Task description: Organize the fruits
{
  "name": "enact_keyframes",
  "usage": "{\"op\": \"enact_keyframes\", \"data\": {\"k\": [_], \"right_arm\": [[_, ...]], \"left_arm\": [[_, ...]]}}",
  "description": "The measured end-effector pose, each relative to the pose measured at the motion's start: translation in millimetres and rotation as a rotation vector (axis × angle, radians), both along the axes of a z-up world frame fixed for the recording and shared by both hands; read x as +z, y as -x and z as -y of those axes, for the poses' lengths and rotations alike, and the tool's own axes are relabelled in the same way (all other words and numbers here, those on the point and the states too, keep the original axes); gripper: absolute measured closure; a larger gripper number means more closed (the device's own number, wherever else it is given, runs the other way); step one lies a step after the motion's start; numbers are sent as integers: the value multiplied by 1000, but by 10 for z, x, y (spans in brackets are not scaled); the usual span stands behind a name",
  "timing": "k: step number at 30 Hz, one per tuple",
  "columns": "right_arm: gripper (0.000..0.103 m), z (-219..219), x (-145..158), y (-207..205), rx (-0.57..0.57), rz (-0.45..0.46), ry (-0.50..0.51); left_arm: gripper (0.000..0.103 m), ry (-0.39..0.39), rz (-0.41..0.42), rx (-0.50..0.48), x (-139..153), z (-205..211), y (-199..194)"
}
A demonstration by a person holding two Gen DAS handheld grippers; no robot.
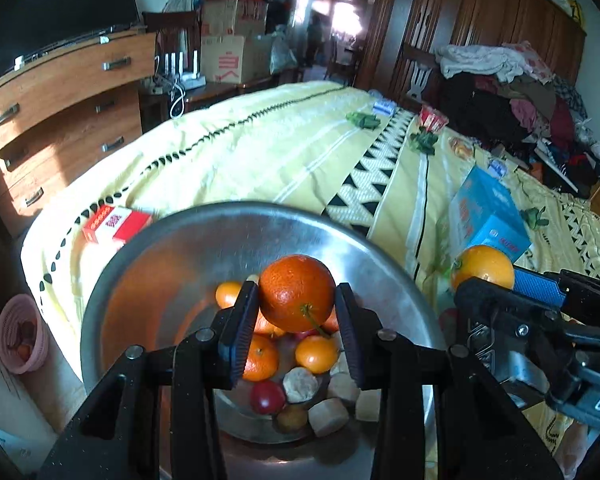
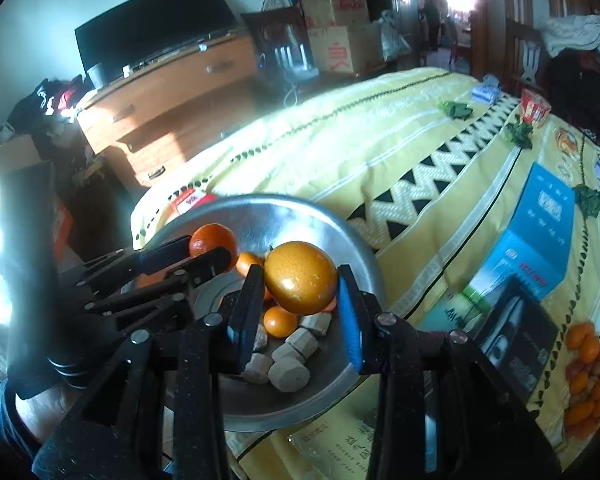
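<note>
Nearest the left wrist camera: left gripper (image 1: 296, 300), black fingers clamped on a deep orange fruit (image 1: 297, 293) with a short green stem, poised above the metal bowl (image 1: 148, 264). Nearest the right wrist camera: right gripper (image 2: 300, 280), one black finger and one blue-padded finger pinching a yellow-orange fruit (image 2: 301, 277), also above the bowl, toward its right side. Seen from the left wrist camera as a black and blue claw at right, same yellow-orange fruit between its tips.

Inside the bowl: several small oranges (image 1: 316, 354), one small red fruit (image 1: 267, 397), and pale tan chunks (image 2: 289, 375) heaped at the bottom.

Bowl resting on the near end of a yellow patterned bedspread (image 1: 284, 148). Just behind its left rim, a red and white box (image 1: 116, 222). To the right, a blue box (image 2: 536, 236), a dark box (image 2: 516, 336) in front of it, and a loose heap of small orange and red fruits (image 2: 588, 380) on the cover. Green leafy pieces (image 1: 423, 142) farther up the bed.

Beyond the bed: a wooden dresser (image 1: 60, 92) bearing a dark screen (image 2: 152, 24), stacked cardboard boxes (image 1: 228, 40), a wooden wardrobe (image 1: 480, 12), a pile of clothes (image 1: 516, 92). Pink basket (image 1: 22, 334) low at left.
</note>
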State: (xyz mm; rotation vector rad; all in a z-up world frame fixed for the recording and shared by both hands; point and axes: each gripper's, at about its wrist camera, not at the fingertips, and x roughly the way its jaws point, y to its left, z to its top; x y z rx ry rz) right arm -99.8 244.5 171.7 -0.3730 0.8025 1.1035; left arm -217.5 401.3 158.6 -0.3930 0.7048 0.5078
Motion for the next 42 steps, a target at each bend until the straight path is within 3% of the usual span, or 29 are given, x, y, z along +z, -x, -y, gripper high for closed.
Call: {"op": "enact_keyframes", "data": {"k": [8,22,28,34,37,38,40,42], "right_arm": [[66,-157,-306,47,9,-72,76],[66,-261,-474,44,-5,-102,124],[36,-159,-326,77,-19,-71,84],[35,262,226,232,-30,54,-69],[31,711,505,263,-72,131,-142],[27,894,574,256,-97,158,-165],[16,1266,660,227,-164,214,-192],[7,1706,689,192,-251,255,-203]], "left_arm": [[63,31,-75,17,-307,-94,-12],[62,43,-100,18,-336,-88,-50],[50,29,-96,52,-263,-84,-20],[38,-133,-28,49,236,300,-19],[9,-256,37,41,617,710,-55],[3,-308,64,41,744,897,-73],[0,-383,133,30,949,1305,-117],[0,-393,198,-5,1037,1638,-186]]}}
